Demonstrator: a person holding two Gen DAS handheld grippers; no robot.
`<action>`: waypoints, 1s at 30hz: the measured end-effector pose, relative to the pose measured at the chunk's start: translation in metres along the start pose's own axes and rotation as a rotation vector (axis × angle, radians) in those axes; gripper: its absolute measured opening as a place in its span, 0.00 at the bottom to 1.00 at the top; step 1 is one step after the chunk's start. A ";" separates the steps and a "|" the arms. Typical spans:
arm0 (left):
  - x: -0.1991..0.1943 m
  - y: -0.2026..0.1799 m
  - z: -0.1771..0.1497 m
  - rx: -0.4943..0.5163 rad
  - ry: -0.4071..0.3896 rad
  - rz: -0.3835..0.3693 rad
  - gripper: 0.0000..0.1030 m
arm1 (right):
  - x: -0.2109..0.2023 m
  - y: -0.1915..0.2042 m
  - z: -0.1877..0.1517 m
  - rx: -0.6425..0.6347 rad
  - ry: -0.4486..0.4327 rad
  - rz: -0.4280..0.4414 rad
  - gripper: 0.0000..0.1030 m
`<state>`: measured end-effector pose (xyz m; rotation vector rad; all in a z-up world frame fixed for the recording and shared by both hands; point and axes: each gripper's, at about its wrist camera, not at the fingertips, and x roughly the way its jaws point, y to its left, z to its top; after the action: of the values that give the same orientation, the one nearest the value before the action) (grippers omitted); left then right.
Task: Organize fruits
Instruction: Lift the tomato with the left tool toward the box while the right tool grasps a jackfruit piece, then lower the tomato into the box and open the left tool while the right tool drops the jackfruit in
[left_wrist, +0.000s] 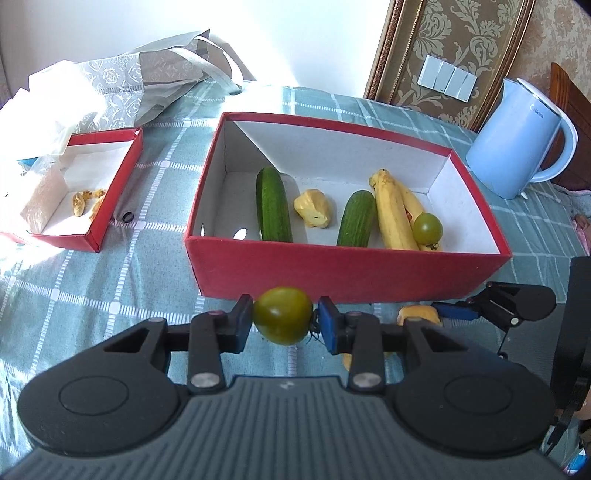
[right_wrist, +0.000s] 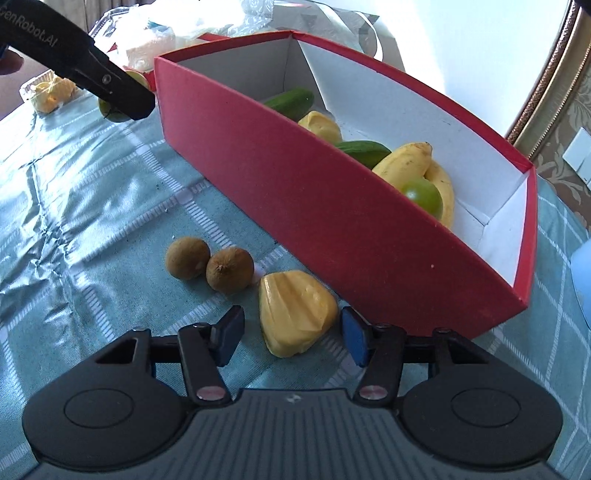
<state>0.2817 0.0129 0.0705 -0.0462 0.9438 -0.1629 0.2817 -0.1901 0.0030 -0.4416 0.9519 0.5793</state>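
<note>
My left gripper (left_wrist: 283, 321) is shut on a green tomato (left_wrist: 282, 319), held just in front of the big red box (left_wrist: 347, 269). The box holds two cucumbers (left_wrist: 274, 205), a yellow jackfruit piece (left_wrist: 313, 208), bananas (left_wrist: 393, 212) and another green tomato (left_wrist: 427, 228). My right gripper (right_wrist: 291, 338) is open around a yellow jackfruit piece (right_wrist: 295, 314) lying on the cloth beside the box wall (right_wrist: 332, 221); the pads do not touch it. Two brown round fruits (right_wrist: 208, 264) lie to its left. The left gripper (right_wrist: 122, 96) also shows in the right wrist view.
A smaller red box (left_wrist: 110, 192) with yellow scraps sits at the left, with bags and paper (left_wrist: 122, 81) behind it. A blue kettle (left_wrist: 517, 140) stands at the right. A plastic tray of yellow fruit (right_wrist: 48, 92) lies far left.
</note>
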 end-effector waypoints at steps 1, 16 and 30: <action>0.000 0.000 0.000 0.001 0.000 0.000 0.33 | 0.001 -0.001 0.002 -0.009 -0.001 0.003 0.52; 0.001 -0.003 0.003 0.015 -0.003 -0.006 0.33 | -0.013 -0.011 0.005 0.085 -0.011 0.033 0.43; 0.026 -0.005 0.077 0.045 -0.013 -0.149 0.34 | -0.107 -0.029 -0.017 0.288 -0.105 -0.036 0.43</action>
<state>0.3582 0.0018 0.0955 -0.0758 0.9232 -0.3208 0.2414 -0.2508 0.0883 -0.1686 0.9083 0.4206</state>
